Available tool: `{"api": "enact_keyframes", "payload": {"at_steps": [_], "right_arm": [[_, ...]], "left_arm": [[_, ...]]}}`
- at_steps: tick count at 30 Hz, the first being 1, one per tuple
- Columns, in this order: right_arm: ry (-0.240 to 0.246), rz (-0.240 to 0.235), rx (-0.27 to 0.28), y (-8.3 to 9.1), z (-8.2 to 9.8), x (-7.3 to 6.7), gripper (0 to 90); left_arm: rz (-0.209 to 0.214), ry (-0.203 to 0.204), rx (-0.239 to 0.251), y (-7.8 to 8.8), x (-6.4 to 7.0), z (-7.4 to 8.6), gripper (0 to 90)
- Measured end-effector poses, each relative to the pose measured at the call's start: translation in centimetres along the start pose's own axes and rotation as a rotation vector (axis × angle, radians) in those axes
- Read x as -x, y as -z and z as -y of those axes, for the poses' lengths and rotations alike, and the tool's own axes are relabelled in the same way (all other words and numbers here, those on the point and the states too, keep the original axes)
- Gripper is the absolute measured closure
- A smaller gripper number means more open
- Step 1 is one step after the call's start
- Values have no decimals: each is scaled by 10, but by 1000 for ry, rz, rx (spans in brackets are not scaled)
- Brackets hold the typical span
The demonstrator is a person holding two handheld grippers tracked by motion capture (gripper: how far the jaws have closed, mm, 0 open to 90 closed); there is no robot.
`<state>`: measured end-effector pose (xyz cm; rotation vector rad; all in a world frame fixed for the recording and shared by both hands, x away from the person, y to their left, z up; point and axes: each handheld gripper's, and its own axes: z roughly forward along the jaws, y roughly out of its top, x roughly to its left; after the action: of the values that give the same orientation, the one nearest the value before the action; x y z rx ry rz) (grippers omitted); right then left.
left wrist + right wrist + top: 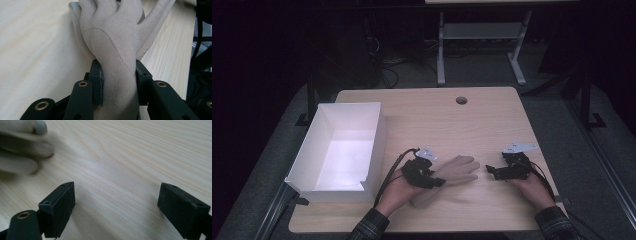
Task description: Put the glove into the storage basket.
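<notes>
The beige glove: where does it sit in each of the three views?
High view: the beige glove lies centre-low on the table, cuff in the left gripper.
Left gripper view: centre, wrist clamped between the fingers.
Right gripper view: blurred fingertips, top left.
Shared landmark: the light wooden tabletop.

Dim lab: bare desk (492, 120), floor cables (389, 65)

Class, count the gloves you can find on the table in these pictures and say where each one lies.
1. The beige glove lies on the table in front of the person, its wrist clamped in the left gripper, its fingertips pointing toward the open right gripper. A second could lie hidden beneath it.
</notes>
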<state>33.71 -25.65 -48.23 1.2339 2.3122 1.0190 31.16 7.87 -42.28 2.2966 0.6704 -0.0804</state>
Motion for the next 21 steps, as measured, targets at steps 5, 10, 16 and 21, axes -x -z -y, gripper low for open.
{"api": "enact_keyframes", "payload": {"at_steps": [5,10,16,21], "right_arm": [[2,1,0,0,0,0,141],[2,-1,1,0,0,0,141],[8,-2,1,0,0,0,141],[7,-3,1,0,0,0,140]], "left_arm": [[-17,6,43,29,0,-21,661],[-38,11,74,54,-2,-36,659],[-48,21,100,80,-10,-45,658],[-64,27,117,102,-18,-48,658]]}}
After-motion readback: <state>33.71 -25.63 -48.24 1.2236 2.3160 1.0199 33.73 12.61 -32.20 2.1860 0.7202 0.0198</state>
